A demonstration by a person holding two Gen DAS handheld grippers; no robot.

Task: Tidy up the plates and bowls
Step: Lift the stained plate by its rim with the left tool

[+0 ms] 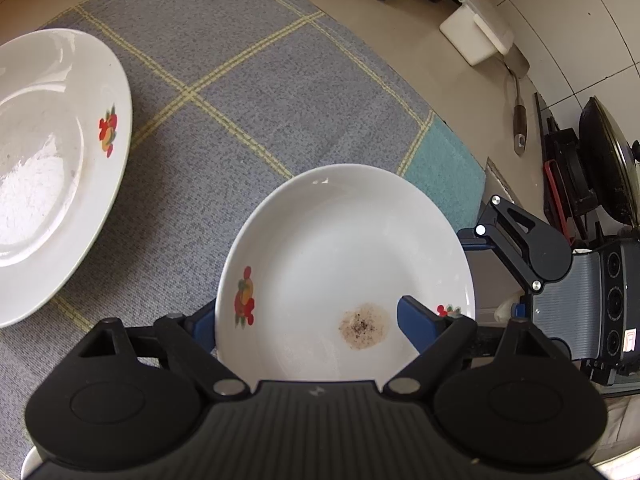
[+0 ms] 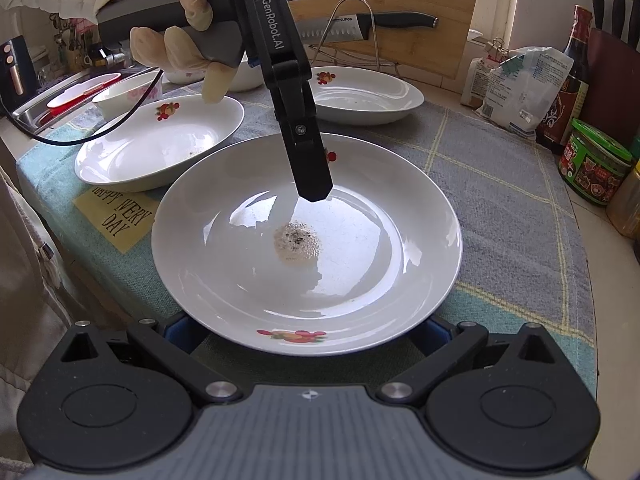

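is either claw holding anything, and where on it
Cannot be told: the left claw straddles the dirty plate at its rim, one finger inside, but no clamp shows. The right claw is open.

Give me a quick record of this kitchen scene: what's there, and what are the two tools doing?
Surface: grey checked cloth
Centre: stained plate, speckled brown spot inside
Beyond it, right view: second plate, third plate
Left gripper: jaws open, straddling the stained plate's rim
Right gripper: jaws open at the opposite rim
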